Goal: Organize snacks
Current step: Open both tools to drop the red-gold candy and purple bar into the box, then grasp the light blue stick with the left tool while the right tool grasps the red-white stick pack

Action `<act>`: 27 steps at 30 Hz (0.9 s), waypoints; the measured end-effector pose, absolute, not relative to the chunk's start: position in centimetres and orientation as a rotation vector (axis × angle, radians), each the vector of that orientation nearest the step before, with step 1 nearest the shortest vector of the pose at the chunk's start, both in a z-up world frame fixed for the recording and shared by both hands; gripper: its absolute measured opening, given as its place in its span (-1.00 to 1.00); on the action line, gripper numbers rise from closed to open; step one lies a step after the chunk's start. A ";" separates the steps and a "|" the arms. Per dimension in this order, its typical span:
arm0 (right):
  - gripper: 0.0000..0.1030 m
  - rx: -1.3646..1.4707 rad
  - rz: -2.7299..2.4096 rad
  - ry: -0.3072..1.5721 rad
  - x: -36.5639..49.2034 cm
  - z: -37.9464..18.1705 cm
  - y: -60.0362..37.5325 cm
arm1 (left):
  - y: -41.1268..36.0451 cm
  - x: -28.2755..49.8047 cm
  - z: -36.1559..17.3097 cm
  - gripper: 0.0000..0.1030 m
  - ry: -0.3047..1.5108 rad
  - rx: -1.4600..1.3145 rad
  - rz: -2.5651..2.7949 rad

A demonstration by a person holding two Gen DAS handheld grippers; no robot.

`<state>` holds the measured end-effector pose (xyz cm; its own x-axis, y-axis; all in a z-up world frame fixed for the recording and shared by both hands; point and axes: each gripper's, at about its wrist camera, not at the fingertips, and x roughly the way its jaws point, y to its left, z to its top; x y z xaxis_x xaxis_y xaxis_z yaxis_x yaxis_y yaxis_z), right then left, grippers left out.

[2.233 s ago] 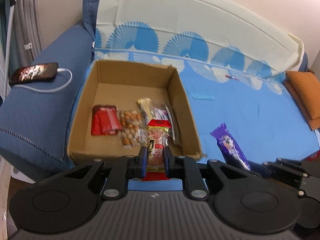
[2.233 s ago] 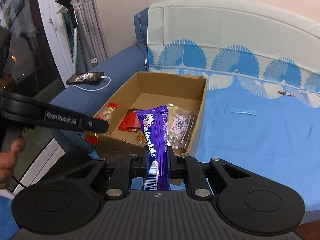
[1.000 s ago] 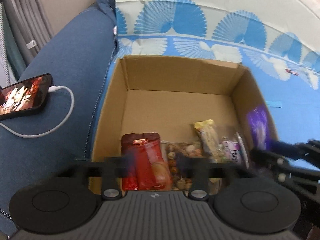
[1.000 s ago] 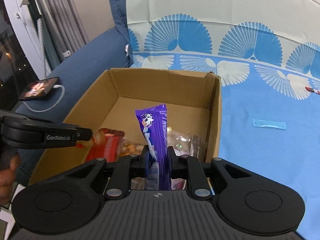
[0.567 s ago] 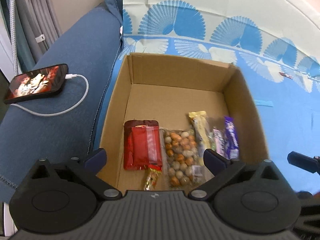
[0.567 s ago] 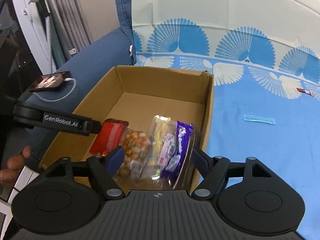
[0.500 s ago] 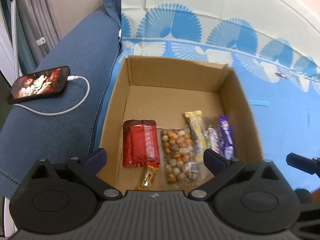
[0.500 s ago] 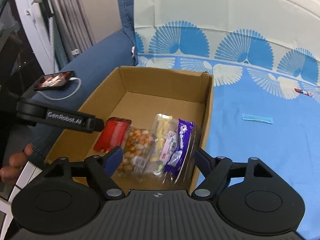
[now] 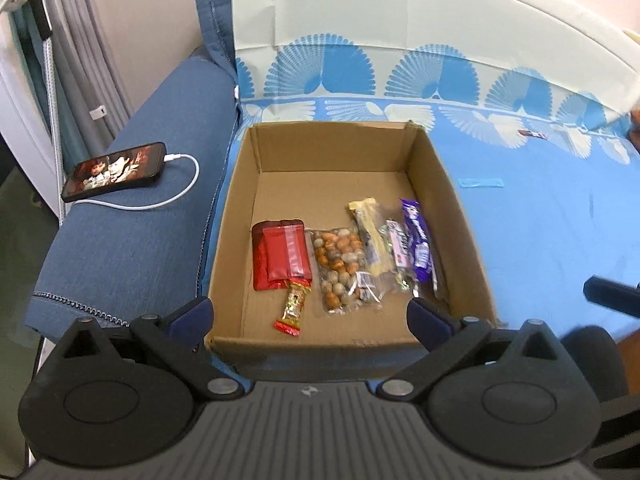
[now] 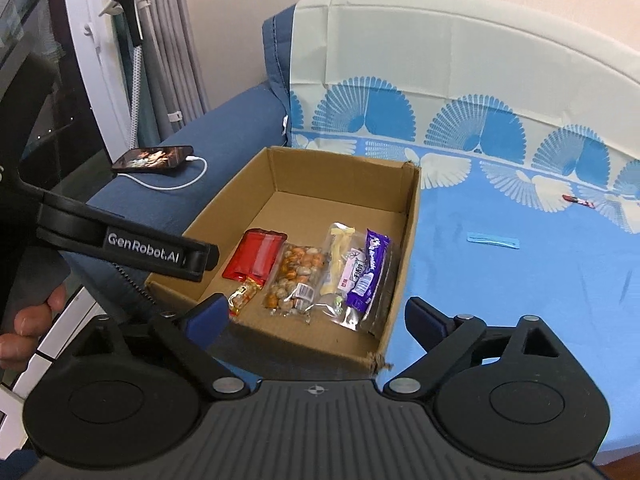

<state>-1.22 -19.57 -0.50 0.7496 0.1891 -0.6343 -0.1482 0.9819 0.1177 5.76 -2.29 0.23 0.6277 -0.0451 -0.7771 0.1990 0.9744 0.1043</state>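
An open cardboard box [image 9: 440, 184] stands on the blue sheet. Inside lie a red pouch [image 9: 282, 254], a small red-gold stick [image 9: 294, 306], a bag of nuts [image 9: 340, 268], a yellow bar [image 9: 370, 236] and a purple bar [image 9: 418, 236]. My left gripper [image 9: 308, 314] hangs open above the box's near wall with nothing between its fingers. My right gripper [image 10: 318, 314] is pulled back from the box [image 10: 408, 216]. Its jaws are still opening and hold nothing. The purple bar [image 10: 368, 268] lies by the right wall. One left finger [image 10: 120, 244] reaches in from the left.
A phone [image 9: 114, 170] on a white cable lies on the sofa arm left of the box. A light blue strip [image 9: 480, 183] and a small red wrapper [image 9: 532, 133] lie on the sheet to the right. A person's hand [image 10: 28, 320] holds the left gripper.
The left gripper let the red-gold stick go into the box, and the right gripper let the purple bar go. Both jaws opened wide, and both grippers drew back and up from the box.
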 end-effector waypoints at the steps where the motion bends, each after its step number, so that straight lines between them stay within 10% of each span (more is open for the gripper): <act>1: 0.92 0.062 0.181 0.689 -1.8 -0.3 -19.8 | -2.4 5.3 0.4 0.99 0.875 0.193 -0.148; 15: 0.96 0.121 -0.002 0.565 -7.8 0.7 -28.2 | -11.2 1.4 3.5 1.00 0.747 0.418 -0.322; 27: 0.99 0.052 -0.283 0.539 -1.8 -1.4 -47.5 | -28.2 13.8 -1.7 1.00 0.838 0.631 -0.498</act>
<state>-1.85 -47.48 -1.38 0.8205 -0.2520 -0.5131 0.2794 0.9599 -0.0246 13.79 -28.19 -1.69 0.5755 -0.1574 -0.8025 0.6297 0.7113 0.3121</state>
